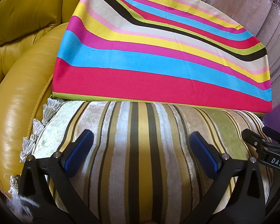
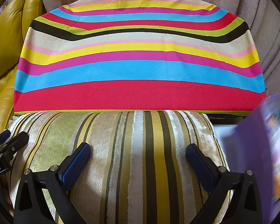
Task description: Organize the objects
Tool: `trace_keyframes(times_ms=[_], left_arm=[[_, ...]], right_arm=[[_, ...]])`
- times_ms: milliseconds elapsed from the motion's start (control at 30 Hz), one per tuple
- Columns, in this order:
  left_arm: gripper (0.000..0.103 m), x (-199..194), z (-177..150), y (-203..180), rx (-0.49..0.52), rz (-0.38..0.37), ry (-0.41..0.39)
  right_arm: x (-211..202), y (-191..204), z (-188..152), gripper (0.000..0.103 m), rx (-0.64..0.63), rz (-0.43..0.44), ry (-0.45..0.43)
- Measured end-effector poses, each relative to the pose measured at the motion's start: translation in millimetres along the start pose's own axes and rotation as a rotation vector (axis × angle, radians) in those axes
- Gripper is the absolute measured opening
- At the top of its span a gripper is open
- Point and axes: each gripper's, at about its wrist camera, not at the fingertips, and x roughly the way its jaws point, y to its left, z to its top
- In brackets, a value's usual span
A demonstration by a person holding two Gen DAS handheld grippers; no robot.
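Note:
A velvet cushion point(image 1: 140, 149) with gold, olive, cream and dark stripes and silver tassels lies right under both grippers. Behind it a bright cushion point(image 1: 149, 52) in red, blue, pink, yellow and black stripes leans back. My left gripper point(image 1: 141, 134) stands open, its blue pads spread over the velvet cushion's left half. My right gripper point(image 2: 138, 147) is open too, over the velvet cushion point(image 2: 140, 158), in front of the bright cushion point(image 2: 140, 65). Each gripper shows at the edge of the other's view: the right gripper point(image 1: 252, 136) and the left gripper point(image 2: 9, 138). Neither pinches any fabric.
A yellow leather sofa arm point(image 1: 18, 102) curves along the left. A mauve velvet seat back point(image 2: 267, 37) rises behind the cushions. A blurred purple object point(image 2: 255, 149), perhaps a book or box, is at the right edge.

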Motion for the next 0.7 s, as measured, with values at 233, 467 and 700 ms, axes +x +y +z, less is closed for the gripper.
trace_keyframes(times_ms=[233, 467, 700], left_arm=[[0.103, -0.5, 0.1, 0.9, -0.002, -0.005, -0.002], [0.103, -0.5, -0.6, 2.4, -0.004, -0.011, -0.004], [0.103, 0.5, -0.6, 5.1, 0.002, -0.021, -0.003]], right_arm=[[0.0, -0.2, 0.0, 0.103, 0.0, 0.001, 0.0], [0.0, -0.2, -0.1, 0.103, 0.0, 0.0, 0.0], [0.1, -0.1, 0.0, 0.103, 0.0, 0.0, 0.0]])
